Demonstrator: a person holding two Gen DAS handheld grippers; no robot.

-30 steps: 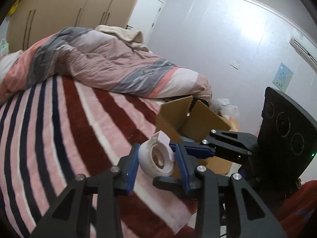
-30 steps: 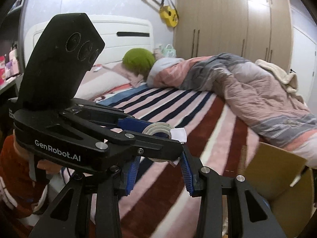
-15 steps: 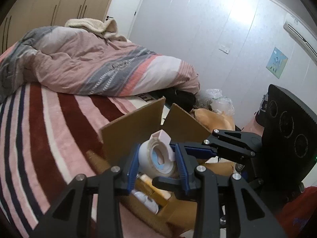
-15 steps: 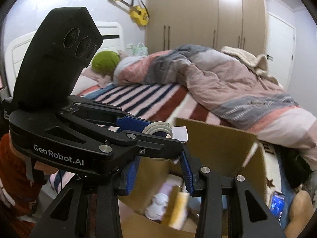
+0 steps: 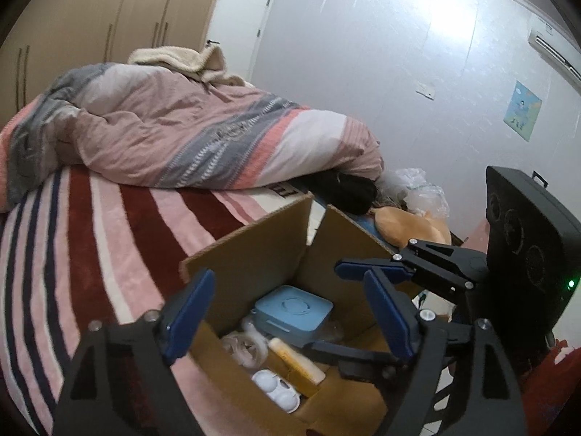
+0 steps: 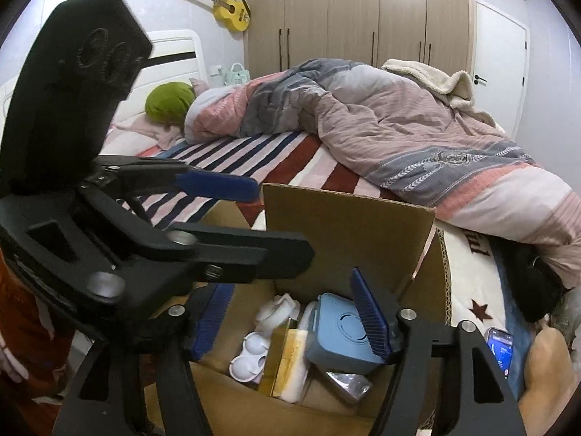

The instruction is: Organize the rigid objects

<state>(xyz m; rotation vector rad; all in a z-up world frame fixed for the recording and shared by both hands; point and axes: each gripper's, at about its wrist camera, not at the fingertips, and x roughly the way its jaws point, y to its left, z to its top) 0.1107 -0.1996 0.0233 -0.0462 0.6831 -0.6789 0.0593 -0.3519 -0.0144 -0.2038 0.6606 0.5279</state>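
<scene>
Both your grippers hang over the open cardboard box [image 5: 254, 254], left gripper [image 5: 287, 312] and right gripper [image 6: 290, 319] with jaws just spread and empty, while the tape roll [image 5: 245, 348] lies directly below the left fingers among the packed items.

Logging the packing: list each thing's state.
Left hand-held gripper: just opened, empty.
Right hand-held gripper: just opened, empty.
Box: open, flaps up, part-filled.
Blue case: shut, in box.
Wardrobe: shut.
Door: shut.
Phone: screen lit.
</scene>
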